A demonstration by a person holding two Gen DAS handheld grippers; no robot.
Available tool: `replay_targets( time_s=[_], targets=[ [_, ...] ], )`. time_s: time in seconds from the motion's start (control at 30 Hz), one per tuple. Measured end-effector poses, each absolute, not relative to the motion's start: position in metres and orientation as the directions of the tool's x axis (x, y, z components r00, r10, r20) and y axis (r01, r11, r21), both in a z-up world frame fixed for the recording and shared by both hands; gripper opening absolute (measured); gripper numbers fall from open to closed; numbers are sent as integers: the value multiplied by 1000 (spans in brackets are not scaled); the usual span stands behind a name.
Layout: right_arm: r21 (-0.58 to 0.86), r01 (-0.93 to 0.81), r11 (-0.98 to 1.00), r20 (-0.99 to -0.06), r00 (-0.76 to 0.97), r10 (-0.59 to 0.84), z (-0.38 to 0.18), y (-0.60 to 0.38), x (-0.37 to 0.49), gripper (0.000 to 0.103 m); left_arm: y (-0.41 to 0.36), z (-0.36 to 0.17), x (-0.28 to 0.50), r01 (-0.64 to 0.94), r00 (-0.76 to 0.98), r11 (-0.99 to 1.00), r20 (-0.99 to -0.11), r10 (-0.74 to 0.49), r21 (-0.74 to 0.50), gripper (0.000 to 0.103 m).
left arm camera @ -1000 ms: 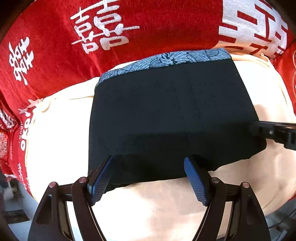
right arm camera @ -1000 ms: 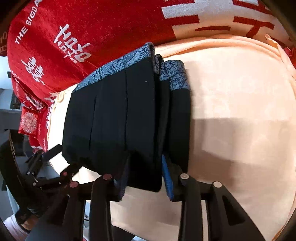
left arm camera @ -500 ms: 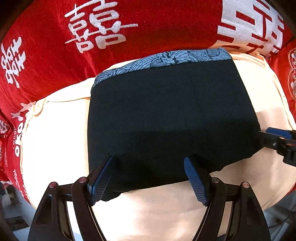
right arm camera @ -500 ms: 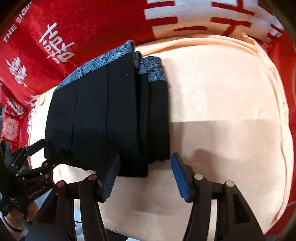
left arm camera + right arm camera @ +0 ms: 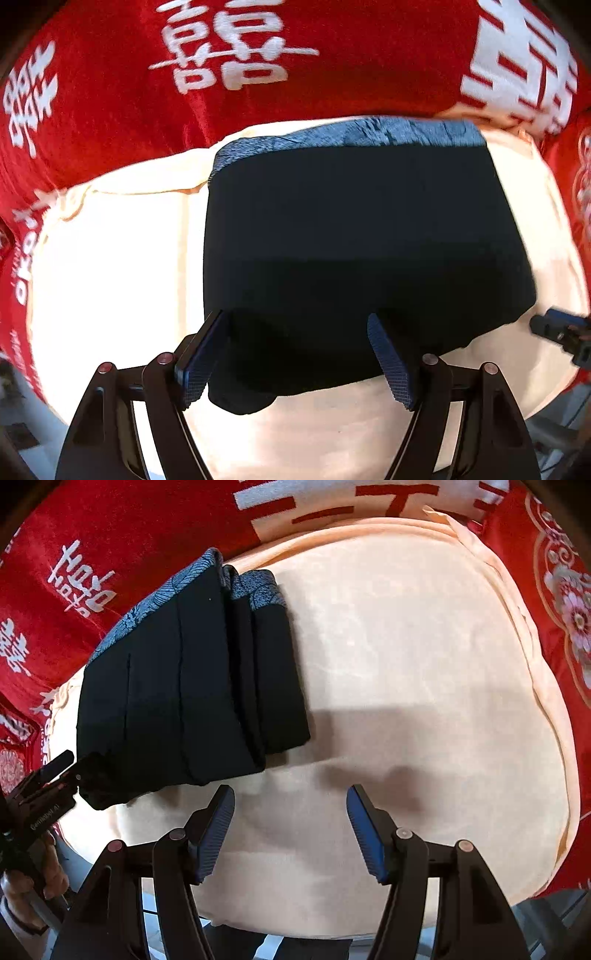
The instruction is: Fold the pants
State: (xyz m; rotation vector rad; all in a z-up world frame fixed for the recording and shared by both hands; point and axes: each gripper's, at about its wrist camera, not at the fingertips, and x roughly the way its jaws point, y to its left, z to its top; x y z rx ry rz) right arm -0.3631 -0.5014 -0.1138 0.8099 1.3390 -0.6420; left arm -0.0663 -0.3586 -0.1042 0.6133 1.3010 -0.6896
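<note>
Peach cloth (image 5: 424,686) spread over red blanket (image 5: 110,110) (white characters printed).

Both grippers: black angular frames, red-capped pivot screws, ribbed blue fingers (image 5: 214,830). Bare-skinned hand (image 5: 48,878) at 8 o'clock, right wrist view.

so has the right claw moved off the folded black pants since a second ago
Yes. The right claw has let go and backed away from the folded black pants; it now sits open over the bare peach cloth, clear of their near edge.
</note>
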Motion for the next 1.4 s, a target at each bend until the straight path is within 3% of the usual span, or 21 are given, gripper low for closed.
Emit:
replay_targets(
  time_s=[0.1, 0.23, 0.33, 0.37, 0.4, 0.43, 1.03, 1.4],
  targets=[
    [139, 809, 570, -989, 139, 43, -113, -502, -363, 79, -351, -107, -52, 723, 93, 690, -988, -127, -20, 78],
    [152, 818, 554, -987, 156, 41, -111, -506, -362, 80, -343, -110, -38, 705, 80, 708, -989, -121, -30, 78],
    [166, 819, 549, -983, 179, 31, -109, -509, -360, 88, -341, -113, -32, 699, 44, 713, -991, -127, -60, 79],
    [169, 819, 548, -982, 184, 28, -109, -510, -360, 88, -342, -114, -31, 700, 35, 711, -992, -123, -64, 83],
    [173, 818, 548, -981, 190, 27, -108, -510, -359, 89, -342, -115, -31, 703, 31, 709, -993, -112, -58, 101],
    [177, 818, 548, -980, 195, 26, -108, -512, -358, 89, -342, -113, -33, 699, 52, 713, -992, -112, -44, 103],
    [197, 810, 553, -974, 225, 18, -102, -551, -342, 89, -323, -128, 15, 597, -7, 798, -996, -93, -79, 103],
    [346, 771, 535, -937, 311, 158, -121, -561, -335, 89, -324, -135, 29, 574, -93, 796, -981, -171, -193, 103]
  ],
)
